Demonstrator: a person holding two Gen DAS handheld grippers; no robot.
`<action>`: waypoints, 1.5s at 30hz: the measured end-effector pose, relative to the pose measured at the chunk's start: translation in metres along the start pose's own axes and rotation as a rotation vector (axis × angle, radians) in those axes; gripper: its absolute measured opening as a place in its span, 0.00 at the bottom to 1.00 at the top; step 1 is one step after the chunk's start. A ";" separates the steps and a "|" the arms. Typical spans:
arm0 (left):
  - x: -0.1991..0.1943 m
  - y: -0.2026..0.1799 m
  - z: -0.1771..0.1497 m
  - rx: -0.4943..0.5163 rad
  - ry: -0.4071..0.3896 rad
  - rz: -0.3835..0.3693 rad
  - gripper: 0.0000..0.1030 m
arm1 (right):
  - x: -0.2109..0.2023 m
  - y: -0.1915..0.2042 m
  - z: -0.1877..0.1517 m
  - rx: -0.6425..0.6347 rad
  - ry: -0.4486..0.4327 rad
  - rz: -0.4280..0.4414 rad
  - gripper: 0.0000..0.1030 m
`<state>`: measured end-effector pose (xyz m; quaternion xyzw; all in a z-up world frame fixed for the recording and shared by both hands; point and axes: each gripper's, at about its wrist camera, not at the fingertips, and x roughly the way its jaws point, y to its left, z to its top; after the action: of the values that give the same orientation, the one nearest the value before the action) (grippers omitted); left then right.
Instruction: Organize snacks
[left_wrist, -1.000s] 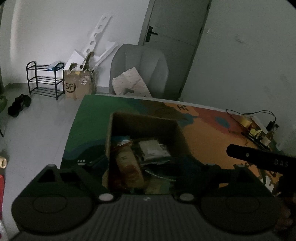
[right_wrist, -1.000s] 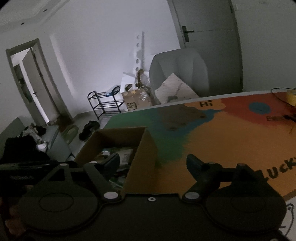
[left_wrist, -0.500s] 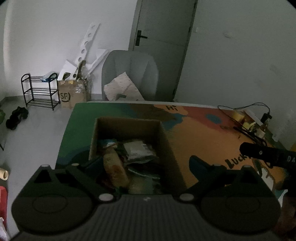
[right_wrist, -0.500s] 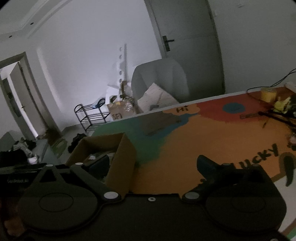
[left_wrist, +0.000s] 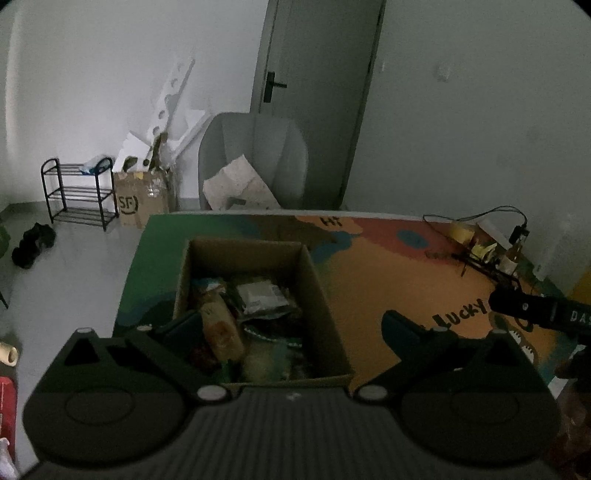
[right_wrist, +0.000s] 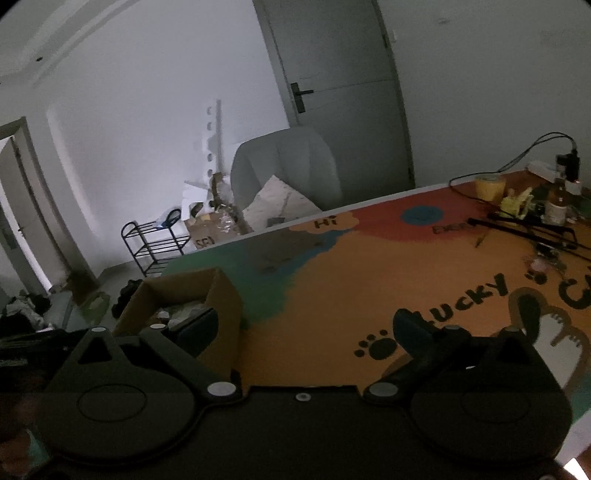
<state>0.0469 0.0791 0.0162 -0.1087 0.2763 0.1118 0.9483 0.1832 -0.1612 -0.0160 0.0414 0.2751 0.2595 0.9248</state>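
Snacks (left_wrist: 251, 317) fill an open brown cardboard box (left_wrist: 317, 291) that stands on the green end of a colourful printed table mat (left_wrist: 373, 273). Among them, an orange-yellow packet (left_wrist: 221, 328) lies lengthwise at the left, a pale grey pouch (left_wrist: 262, 295) rests nearer the far wall, and darker wrappers crowd the near side; the dim light hides their labels. The left gripper (left_wrist: 291, 325) hovers over the box, its jaws just widened and spread apart, nothing pinched. The right gripper (right_wrist: 306, 325), jaws likewise spread wide and empty, hangs over the orange mat beside the box's right wall.
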 end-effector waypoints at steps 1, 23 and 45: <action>-0.004 0.000 -0.001 -0.001 -0.005 0.000 1.00 | -0.003 0.001 -0.001 0.000 -0.001 -0.008 1.00; -0.065 -0.020 -0.026 0.094 -0.074 -0.021 1.00 | -0.071 0.021 -0.011 -0.075 -0.071 -0.082 1.00; -0.078 -0.017 -0.036 0.104 -0.081 0.004 1.00 | -0.086 0.031 -0.032 -0.086 -0.002 -0.036 1.00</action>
<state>-0.0307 0.0413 0.0314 -0.0541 0.2433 0.1035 0.9629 0.0902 -0.1800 0.0056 -0.0032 0.2636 0.2546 0.9304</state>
